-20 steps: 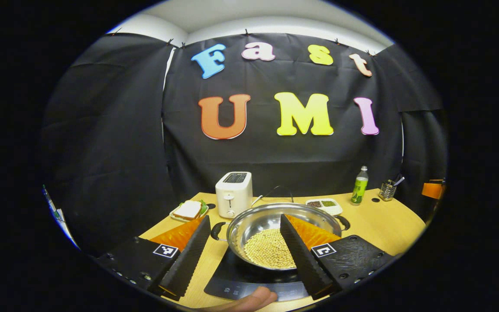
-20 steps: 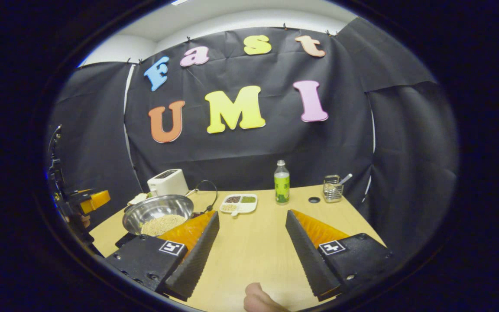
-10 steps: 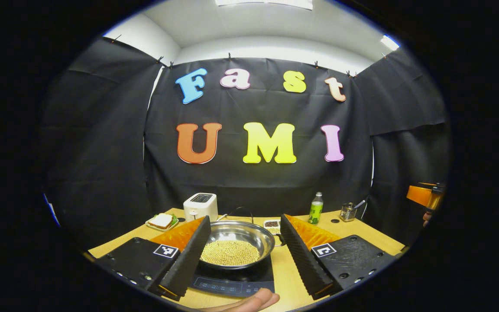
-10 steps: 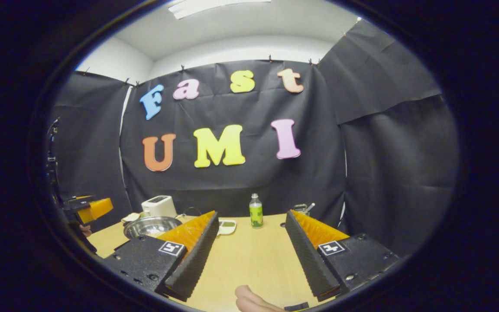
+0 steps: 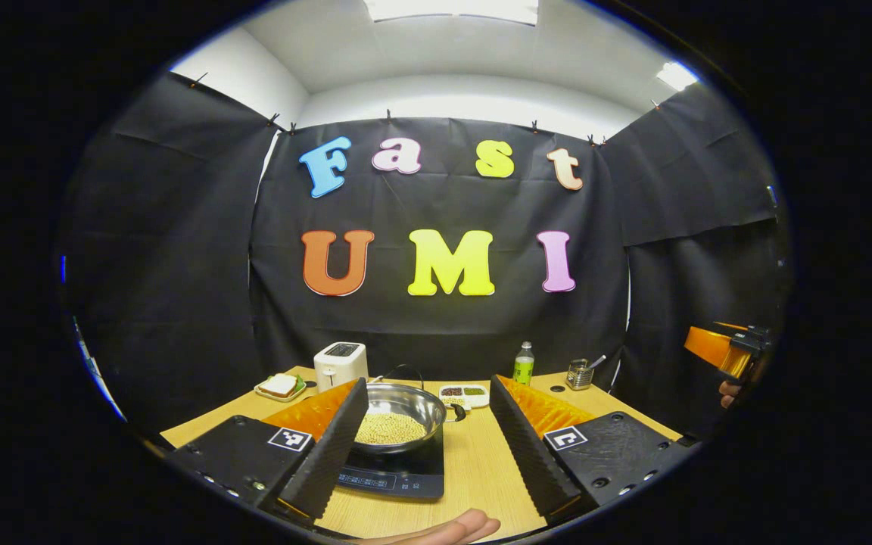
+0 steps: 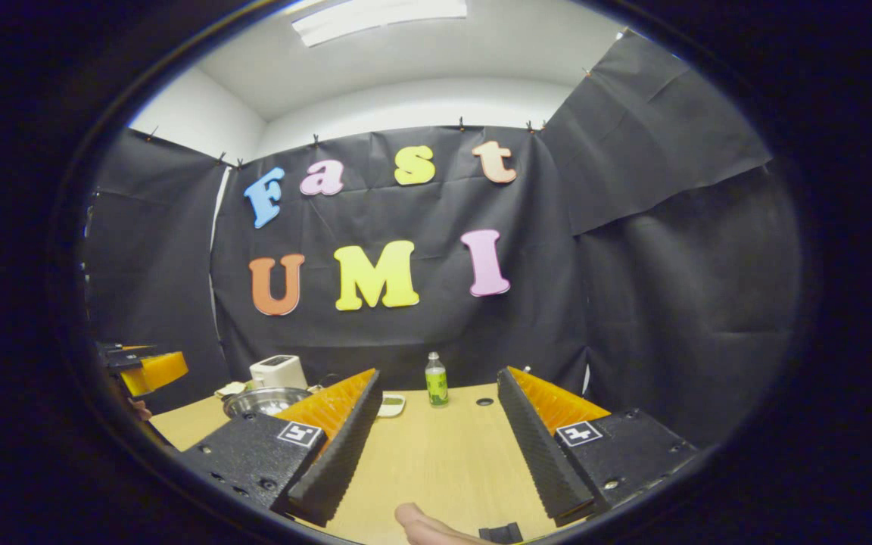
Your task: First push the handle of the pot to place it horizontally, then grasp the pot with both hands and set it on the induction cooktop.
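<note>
We list, in the left gripper view, the left gripper (image 5: 427,446) at the bottom of the frame, its fingers spread wide and holding nothing. Between them, low and centre, we find the round stainless-steel pot (image 5: 398,409) filled with pale yellow beans, resting on the flat black induction cooktop (image 5: 398,473); one dark side handle (image 5: 457,412) sticks out to the pot's right. Both stand on the light wooden table (image 5: 481,469). Behind the pot we count a white toaster (image 5: 340,364), a plate with a sandwich (image 5: 279,387) at its left, a white divided dish (image 5: 464,393), a green bottle (image 5: 523,365) and a small wire holder (image 5: 577,374). At the right edge of the frame, we see the other gripper's orange body (image 5: 724,350).

In the right gripper view we record the right gripper (image 6: 436,446), fingers likewise wide apart over bare tabletop, gripping nothing. The pot (image 6: 263,400) appears at lower left, well apart from this gripper.
</note>
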The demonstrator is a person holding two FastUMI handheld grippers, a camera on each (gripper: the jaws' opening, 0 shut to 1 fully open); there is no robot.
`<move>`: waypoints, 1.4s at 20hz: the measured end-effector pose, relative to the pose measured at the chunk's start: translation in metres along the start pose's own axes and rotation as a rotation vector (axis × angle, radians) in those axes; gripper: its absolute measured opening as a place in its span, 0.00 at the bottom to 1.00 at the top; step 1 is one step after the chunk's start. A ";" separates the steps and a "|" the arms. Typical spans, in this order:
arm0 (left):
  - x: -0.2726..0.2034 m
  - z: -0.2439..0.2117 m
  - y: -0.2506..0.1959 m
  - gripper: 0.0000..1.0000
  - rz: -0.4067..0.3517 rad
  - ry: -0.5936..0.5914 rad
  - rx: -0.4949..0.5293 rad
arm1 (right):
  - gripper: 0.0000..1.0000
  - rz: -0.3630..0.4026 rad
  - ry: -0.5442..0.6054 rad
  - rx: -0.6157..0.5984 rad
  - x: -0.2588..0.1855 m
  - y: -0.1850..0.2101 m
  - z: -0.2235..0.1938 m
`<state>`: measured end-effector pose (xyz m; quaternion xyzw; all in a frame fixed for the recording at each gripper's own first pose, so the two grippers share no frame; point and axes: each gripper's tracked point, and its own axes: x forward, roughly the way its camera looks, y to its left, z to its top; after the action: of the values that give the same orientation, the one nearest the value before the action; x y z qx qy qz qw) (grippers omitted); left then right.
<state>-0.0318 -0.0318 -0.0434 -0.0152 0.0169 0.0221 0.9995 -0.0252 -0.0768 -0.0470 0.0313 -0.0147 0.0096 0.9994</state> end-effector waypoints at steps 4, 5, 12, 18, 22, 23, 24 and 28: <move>-0.015 -0.006 0.008 0.96 0.042 0.028 0.026 | 0.98 0.004 0.017 -0.025 -0.002 0.006 -0.008; -0.018 -0.006 0.008 0.95 0.039 0.029 0.015 | 0.95 0.006 0.021 -0.022 -0.001 0.008 -0.009; -0.025 -0.012 0.020 0.95 0.033 0.030 -0.014 | 0.95 -0.010 0.057 -0.010 0.005 0.009 -0.019; -0.028 -0.015 0.023 0.95 0.035 0.028 -0.001 | 0.98 -0.003 0.069 -0.007 0.006 0.016 -0.023; -0.026 -0.019 0.025 0.95 0.040 0.031 0.006 | 0.95 -0.009 0.076 -0.008 0.007 0.015 -0.027; -0.027 -0.020 0.026 0.95 0.045 0.035 0.005 | 0.95 -0.020 0.081 -0.005 0.008 0.013 -0.028; -0.027 -0.020 0.027 0.95 0.047 0.037 0.003 | 0.95 -0.031 0.089 0.000 0.009 0.010 -0.031; -0.024 -0.022 0.026 0.95 0.048 0.038 0.006 | 0.95 -0.032 0.117 0.025 0.013 0.008 -0.040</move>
<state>-0.0581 -0.0075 -0.0658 -0.0122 0.0361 0.0459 0.9982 -0.0117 -0.0660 -0.0864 0.0434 0.0446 -0.0045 0.9981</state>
